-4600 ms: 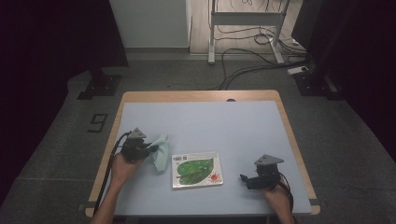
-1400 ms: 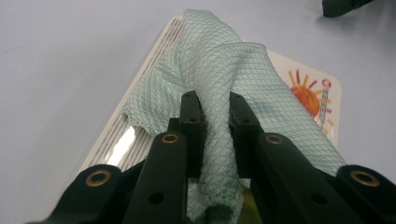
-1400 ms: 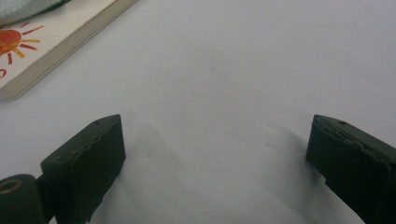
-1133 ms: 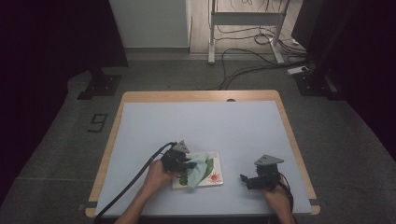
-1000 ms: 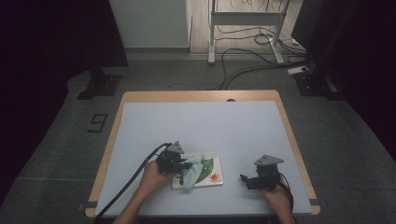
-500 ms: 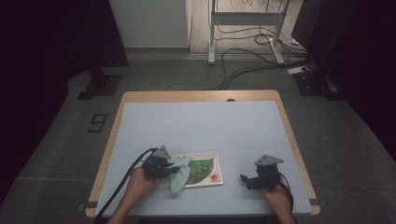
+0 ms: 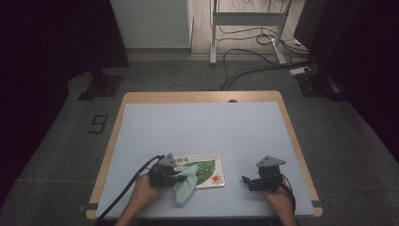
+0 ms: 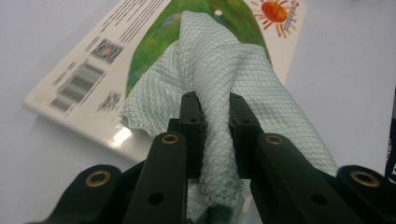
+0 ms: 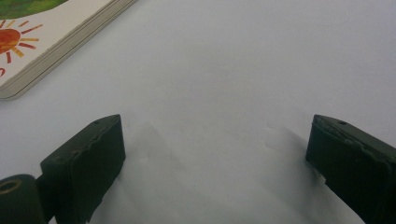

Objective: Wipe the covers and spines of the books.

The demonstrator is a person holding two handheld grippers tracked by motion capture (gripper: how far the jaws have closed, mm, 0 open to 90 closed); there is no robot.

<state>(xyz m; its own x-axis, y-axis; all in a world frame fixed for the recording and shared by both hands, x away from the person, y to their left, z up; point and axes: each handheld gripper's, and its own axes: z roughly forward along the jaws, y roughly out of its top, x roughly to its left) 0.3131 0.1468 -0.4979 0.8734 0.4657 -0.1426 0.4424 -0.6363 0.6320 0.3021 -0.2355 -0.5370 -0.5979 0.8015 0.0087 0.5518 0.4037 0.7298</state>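
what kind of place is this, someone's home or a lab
Most likely a lab or recording room: a bare table on grey floor, loose cables by a metal stand, dark screens around it.

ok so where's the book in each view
High view: the book lies near the table's front edge, partly under the cloth.
Left gripper view: the book is upper centre, behind the cloth.
Right gripper view: its corner is top left.
Shared landmark: the book's orange sun.
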